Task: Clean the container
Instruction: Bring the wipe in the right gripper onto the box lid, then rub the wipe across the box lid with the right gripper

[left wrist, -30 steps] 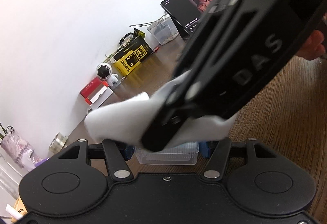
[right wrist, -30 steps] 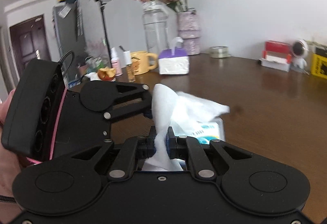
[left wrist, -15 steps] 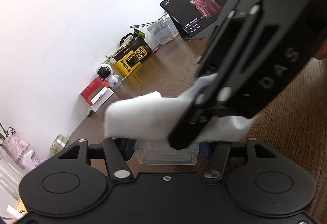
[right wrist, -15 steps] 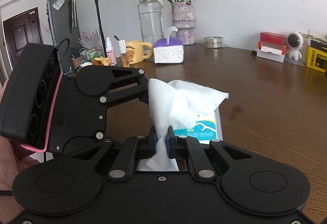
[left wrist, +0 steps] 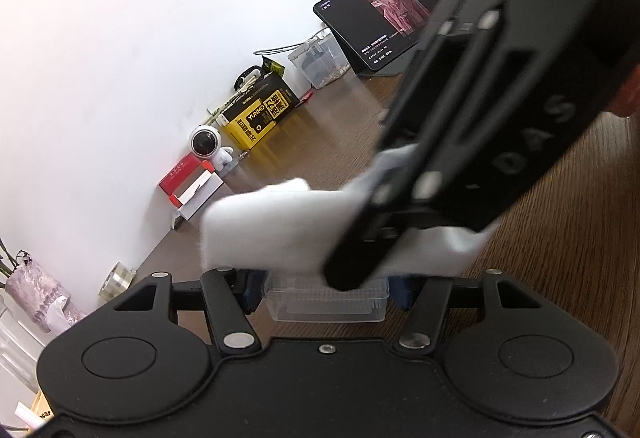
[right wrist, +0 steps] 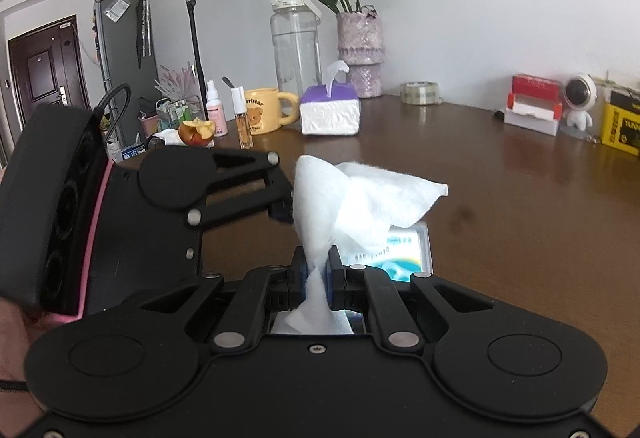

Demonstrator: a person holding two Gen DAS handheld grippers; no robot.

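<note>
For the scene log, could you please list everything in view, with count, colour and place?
container: one, clear, in left hand-held gripper.
wipe: one, white, above container.
table: one, brown.
tissue box: one, purple-white, back.
mug: one, yellow, left of it.
water jug: one, clear.
vase: one, pink, with roses.
tape roll: one, by wall.
astronaut figure: one, white.
yellow box: one.
tablet: one, dark, propped.
left hand-held gripper: black, closed on container.
right hand-held gripper: black, clamping wipe.

Left gripper clamped (wide); right gripper pinched tight, angled across left.
</note>
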